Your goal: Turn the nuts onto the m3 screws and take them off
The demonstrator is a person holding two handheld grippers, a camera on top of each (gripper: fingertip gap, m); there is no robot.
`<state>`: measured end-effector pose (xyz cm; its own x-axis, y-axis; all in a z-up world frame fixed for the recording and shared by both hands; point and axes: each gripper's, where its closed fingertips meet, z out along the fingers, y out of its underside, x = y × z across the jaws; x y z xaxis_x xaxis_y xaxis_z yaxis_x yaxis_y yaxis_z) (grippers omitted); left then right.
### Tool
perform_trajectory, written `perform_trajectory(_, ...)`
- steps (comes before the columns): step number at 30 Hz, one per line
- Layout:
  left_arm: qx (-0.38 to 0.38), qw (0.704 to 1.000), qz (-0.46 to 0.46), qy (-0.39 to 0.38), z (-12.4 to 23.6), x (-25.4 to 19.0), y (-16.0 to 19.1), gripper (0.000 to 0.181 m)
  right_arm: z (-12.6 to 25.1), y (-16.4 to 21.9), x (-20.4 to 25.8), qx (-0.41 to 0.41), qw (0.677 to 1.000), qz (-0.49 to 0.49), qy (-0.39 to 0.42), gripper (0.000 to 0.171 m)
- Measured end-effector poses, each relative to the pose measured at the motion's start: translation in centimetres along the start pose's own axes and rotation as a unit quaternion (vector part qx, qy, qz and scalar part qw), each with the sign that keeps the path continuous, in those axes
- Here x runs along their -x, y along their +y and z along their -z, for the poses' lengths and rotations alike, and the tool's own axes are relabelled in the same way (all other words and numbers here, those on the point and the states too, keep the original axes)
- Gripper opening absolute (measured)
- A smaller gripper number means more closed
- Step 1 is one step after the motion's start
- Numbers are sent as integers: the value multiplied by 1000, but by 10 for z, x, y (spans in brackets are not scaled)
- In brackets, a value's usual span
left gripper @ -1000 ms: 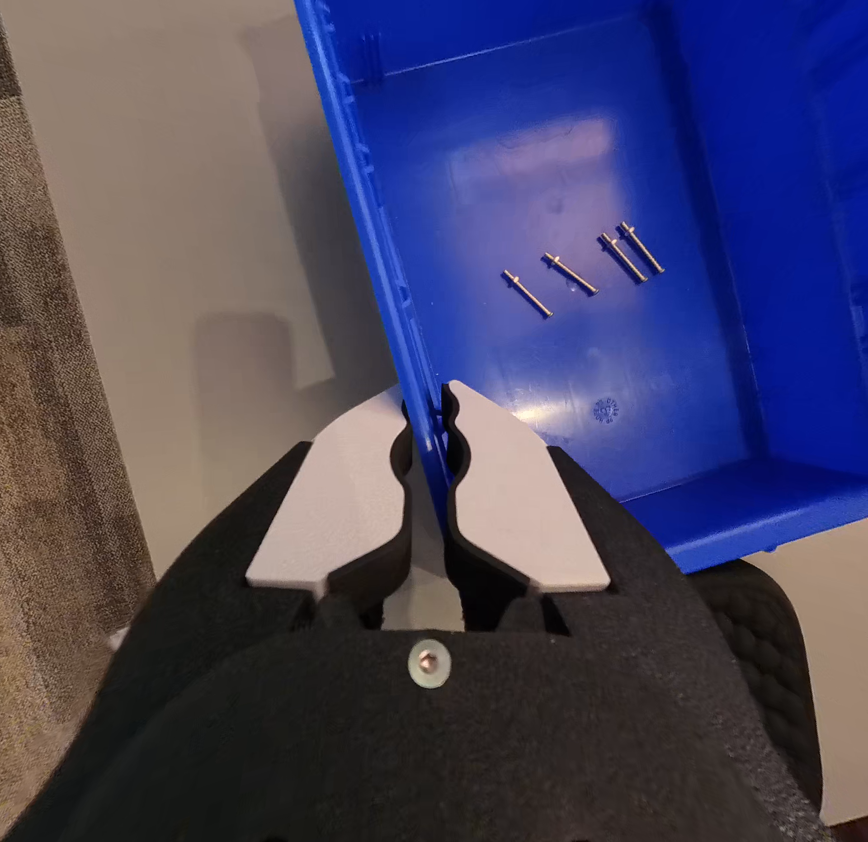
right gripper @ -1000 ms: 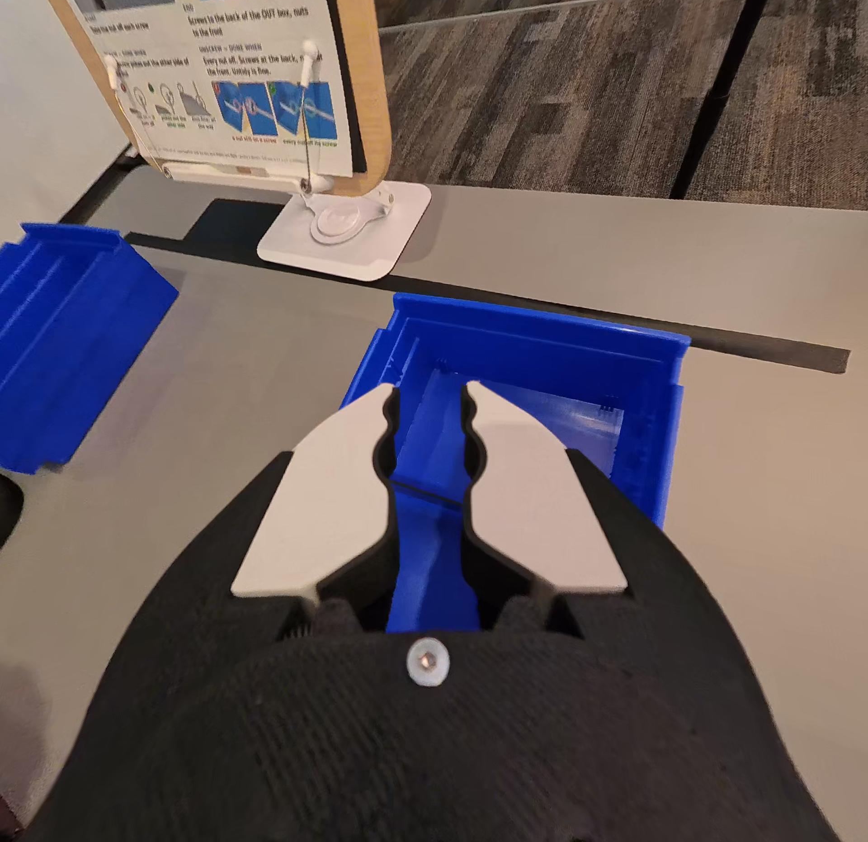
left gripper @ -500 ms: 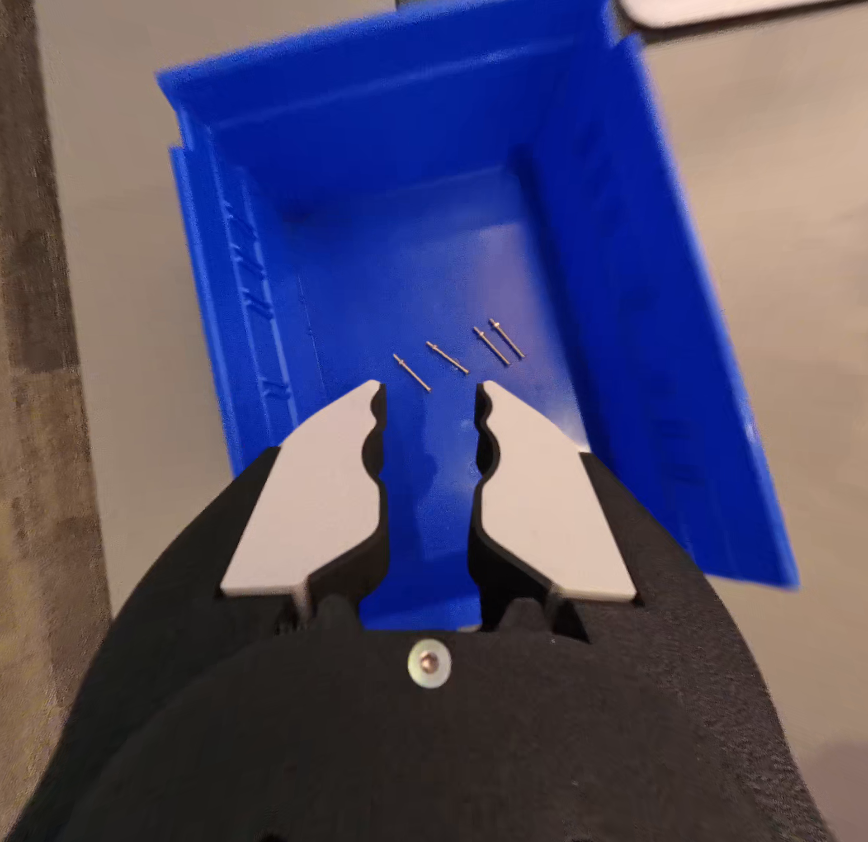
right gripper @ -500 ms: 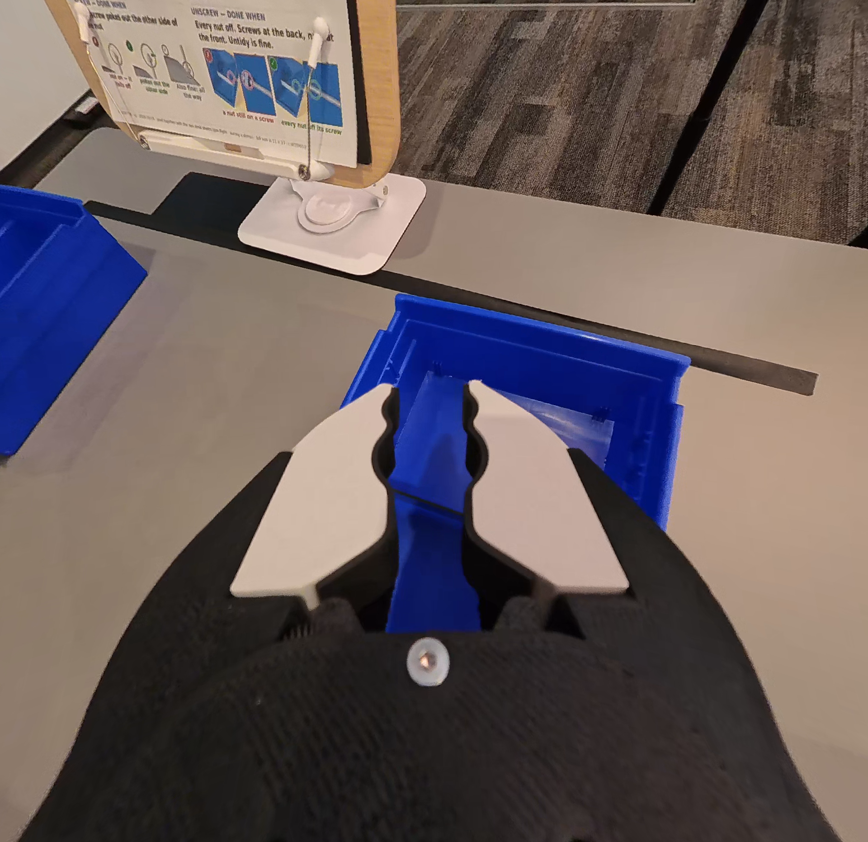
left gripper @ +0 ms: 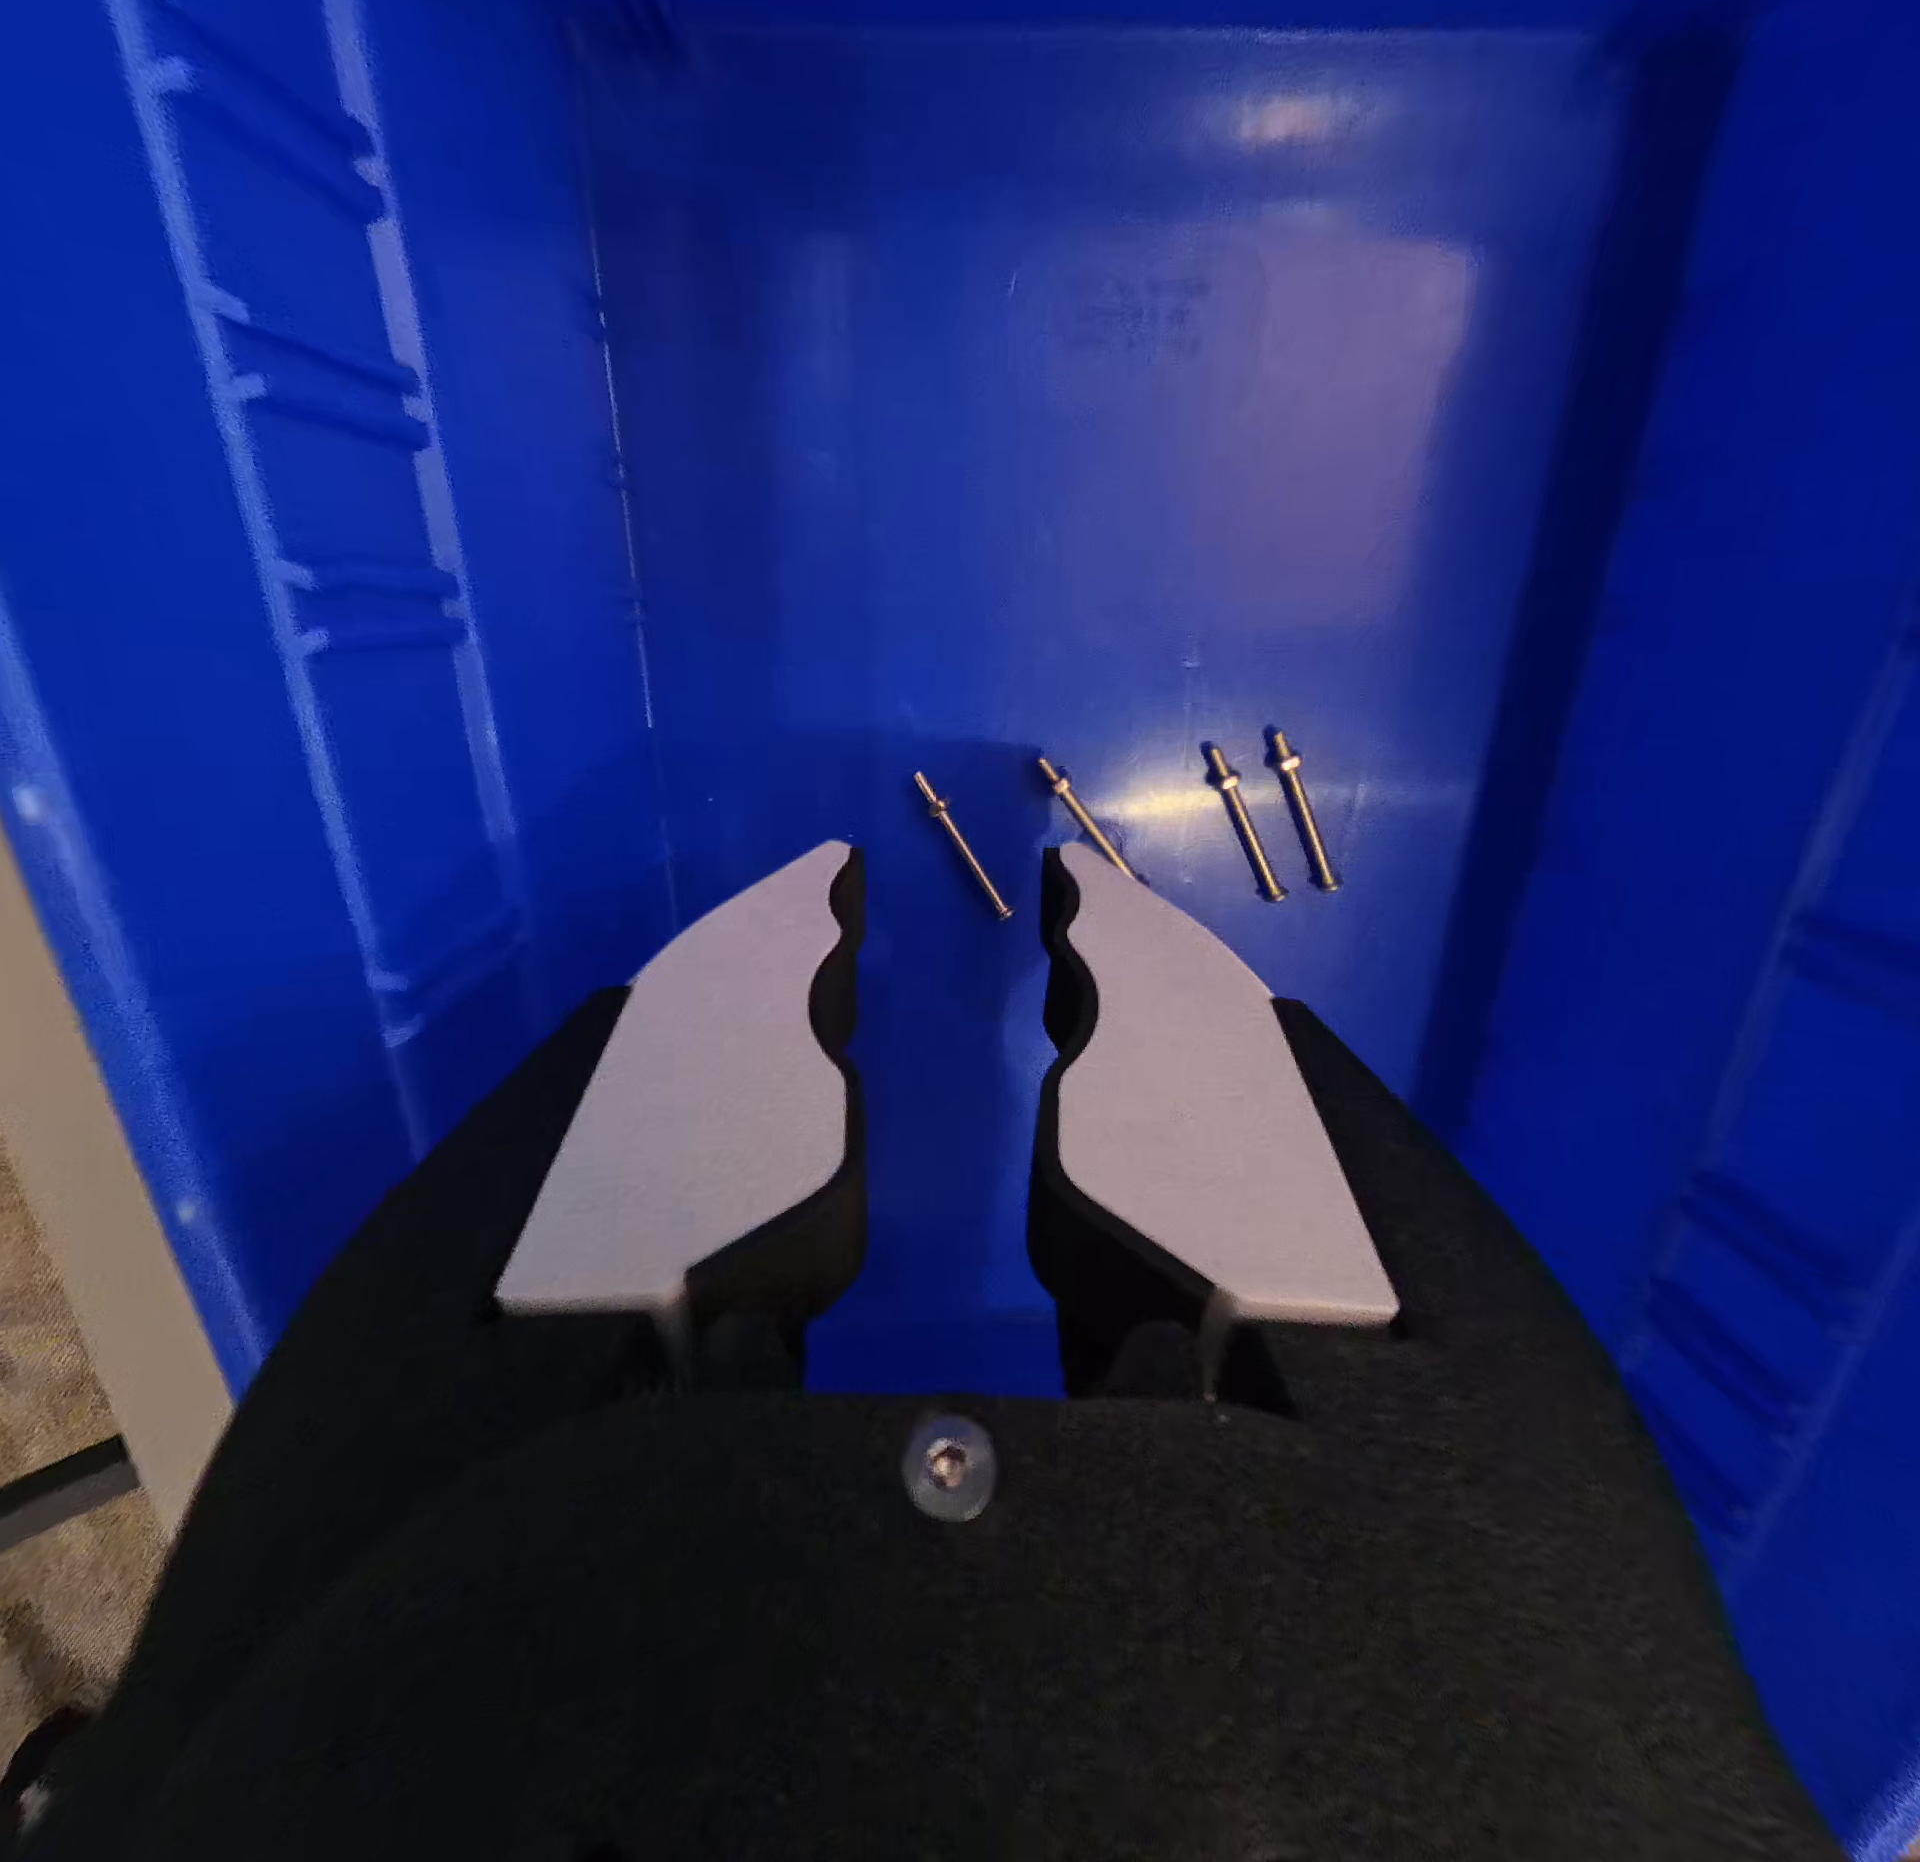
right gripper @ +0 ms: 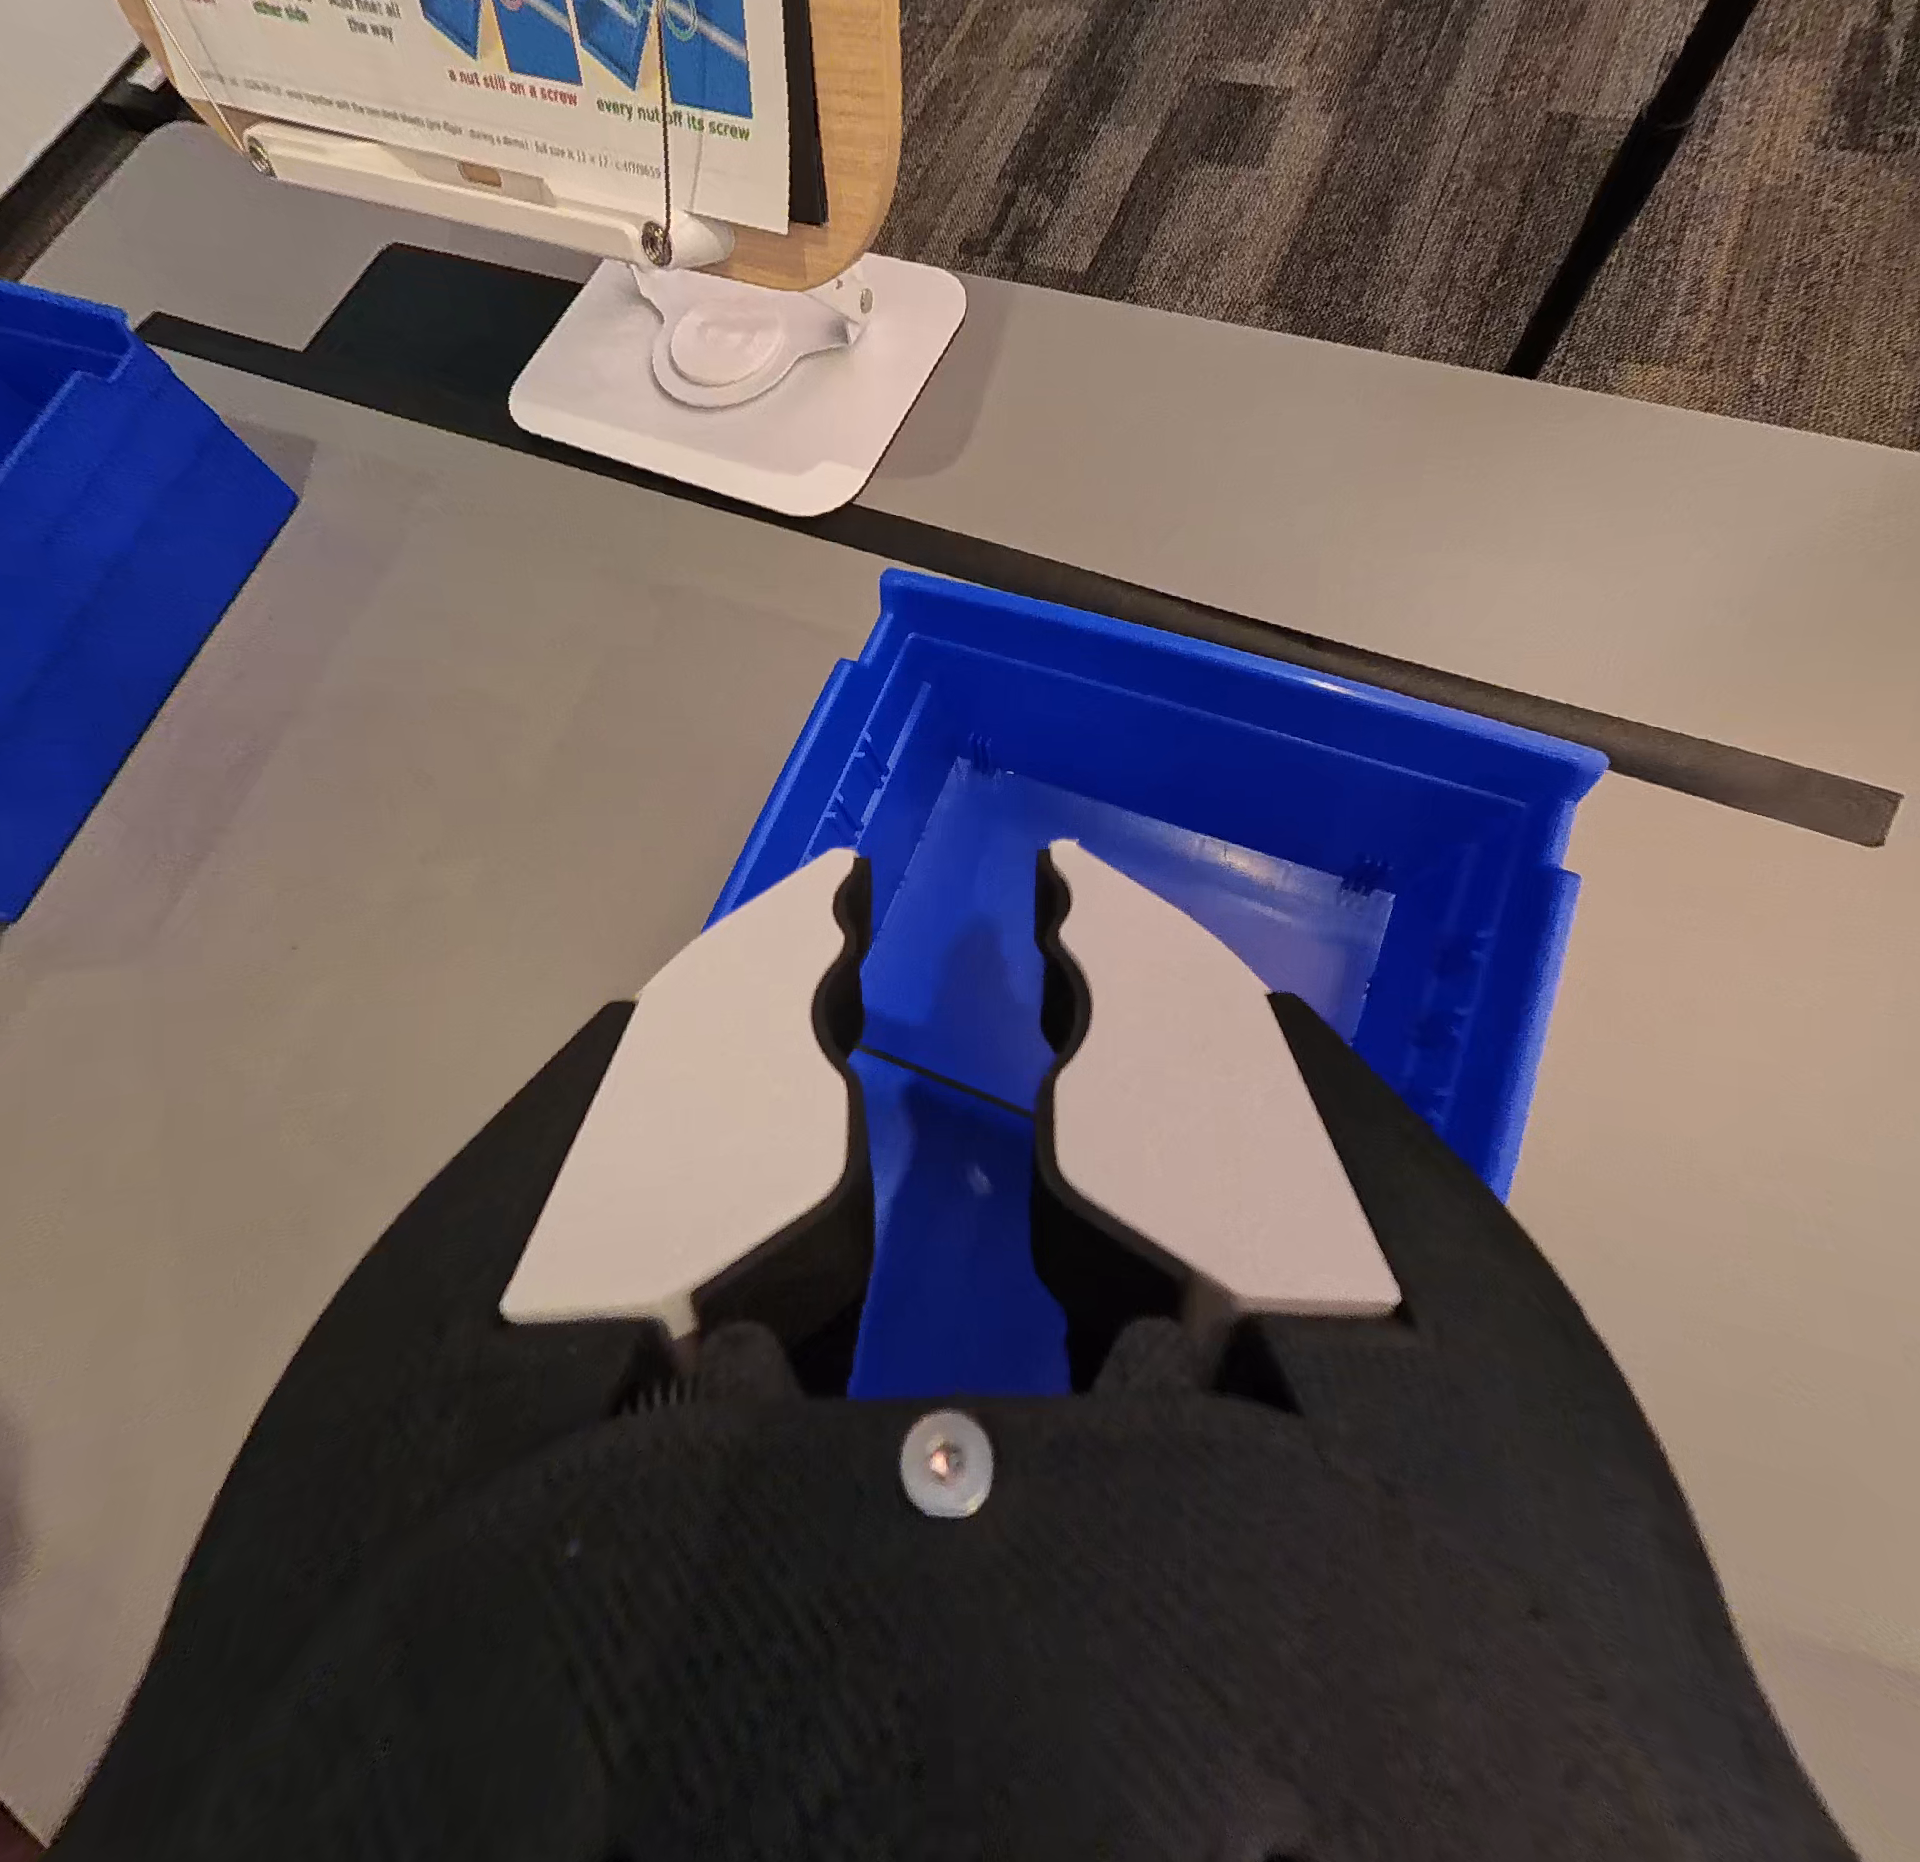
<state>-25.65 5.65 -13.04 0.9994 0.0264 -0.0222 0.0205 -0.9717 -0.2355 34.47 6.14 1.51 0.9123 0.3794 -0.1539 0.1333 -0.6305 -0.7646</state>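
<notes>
Screws: four, first [left gripper: 961, 844], second [left gripper: 1081, 813], third [left gripper: 1244, 821], fourth [left gripper: 1304, 809], each carrying one nut near one end. Blue bins: two, one [right gripper: 1475, 773], other [right gripper: 125, 524]. Instruction-sheet stand [right gripper: 727, 389]: one. Hand-held grippers: two, left [left gripper: 948, 867], right [right gripper: 951, 862].

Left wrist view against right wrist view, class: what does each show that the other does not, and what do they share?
Only the left wrist view shows four screws with nuts lying on the floor of a blue bin, just beyond the open left gripper.

Only the right wrist view shows the grey table, an instruction board on a white stand, and a second blue bin below the open right gripper.

Both share blue bins and open, empty fingers.
</notes>
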Motion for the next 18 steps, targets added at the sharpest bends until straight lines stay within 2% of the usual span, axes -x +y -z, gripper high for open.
perform_trajectory(8, 23, 1000, 6, -7, -14, 0, 7, 32, 0, 1, 0, 5, 1000, 3, -3, 32)
perform_trajectory(13, 24, 999, 27, 13, -19, 2, 7, 13, -1, 0, 0, 3, 1000, 5, -2, 33)
perform_trajectory(18, 7, 1000, 21, 19, -16, 2, 3, 14, -1, 1, -1, 5, 1000, 7, 2, 35)
